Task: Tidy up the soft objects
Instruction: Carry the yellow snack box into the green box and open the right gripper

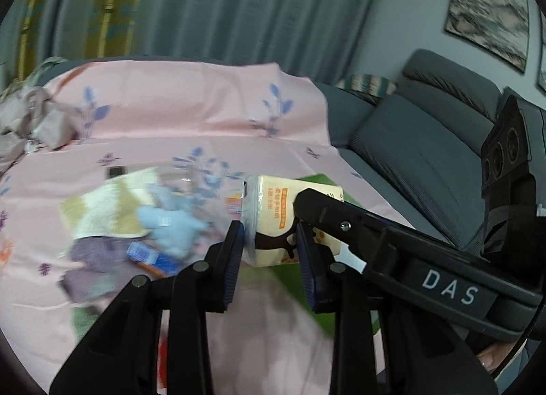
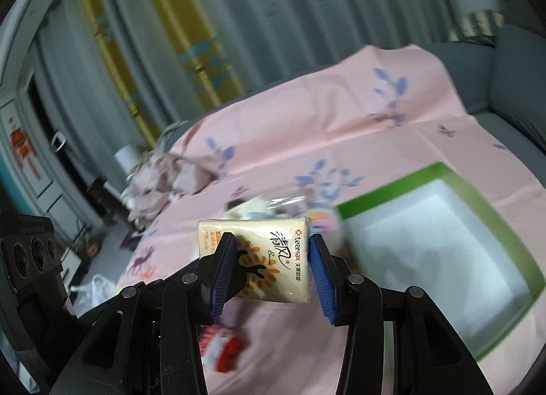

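A cream tissue pack (image 1: pixel 269 197) with a deer print sits between the pads of my left gripper (image 1: pixel 269 231), which is shut on it above the pink sheet. A black finger of the right gripper (image 1: pixel 327 210) crosses in front of that pack's upper right corner. In the right wrist view my right gripper (image 2: pixel 271 241) is shut on a cream deer-print tissue pack (image 2: pixel 273 258), held face-on. A green-rimmed box (image 2: pixel 494 214) with a white inside lies just to its right. A blurred heap lies left of the left gripper: a yellow-and-white towel (image 1: pixel 109 207), a light blue plush (image 1: pixel 170 224) and a purple cloth (image 1: pixel 95 255).
A pink sheet (image 1: pixel 170 115) with blue leaves covers the surface. A grey sofa (image 1: pixel 409 156) runs along the right. Beige clothes (image 1: pixel 34 122) are bunched at the far left. A red-and-white pack (image 2: pixel 225 350) lies under the right gripper. Curtains hang behind.
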The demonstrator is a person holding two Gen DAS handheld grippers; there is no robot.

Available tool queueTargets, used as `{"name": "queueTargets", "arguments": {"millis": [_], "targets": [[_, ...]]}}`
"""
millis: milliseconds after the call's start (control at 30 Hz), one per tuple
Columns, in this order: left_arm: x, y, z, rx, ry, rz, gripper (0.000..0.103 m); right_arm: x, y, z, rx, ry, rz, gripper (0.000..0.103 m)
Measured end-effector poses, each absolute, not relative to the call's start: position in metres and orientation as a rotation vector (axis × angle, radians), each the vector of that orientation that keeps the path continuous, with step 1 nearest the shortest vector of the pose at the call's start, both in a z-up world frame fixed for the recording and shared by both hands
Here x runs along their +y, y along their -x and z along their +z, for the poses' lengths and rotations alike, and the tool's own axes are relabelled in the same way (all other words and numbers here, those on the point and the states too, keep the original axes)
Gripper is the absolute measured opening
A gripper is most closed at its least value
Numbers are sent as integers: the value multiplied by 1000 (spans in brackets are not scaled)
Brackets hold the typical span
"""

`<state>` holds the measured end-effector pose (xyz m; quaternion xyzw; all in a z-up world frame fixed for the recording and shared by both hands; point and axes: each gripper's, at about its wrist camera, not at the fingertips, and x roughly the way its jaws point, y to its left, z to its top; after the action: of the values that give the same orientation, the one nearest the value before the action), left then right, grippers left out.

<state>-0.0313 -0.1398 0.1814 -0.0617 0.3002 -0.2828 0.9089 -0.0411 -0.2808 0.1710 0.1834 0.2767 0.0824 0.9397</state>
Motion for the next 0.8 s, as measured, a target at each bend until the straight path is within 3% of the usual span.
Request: {"name": "queueTargets", "arguments": {"millis": [800], "targets": [[-269, -13, 105, 903, 93, -785, 28, -402, 32, 86, 756, -604, -189, 47]]}}
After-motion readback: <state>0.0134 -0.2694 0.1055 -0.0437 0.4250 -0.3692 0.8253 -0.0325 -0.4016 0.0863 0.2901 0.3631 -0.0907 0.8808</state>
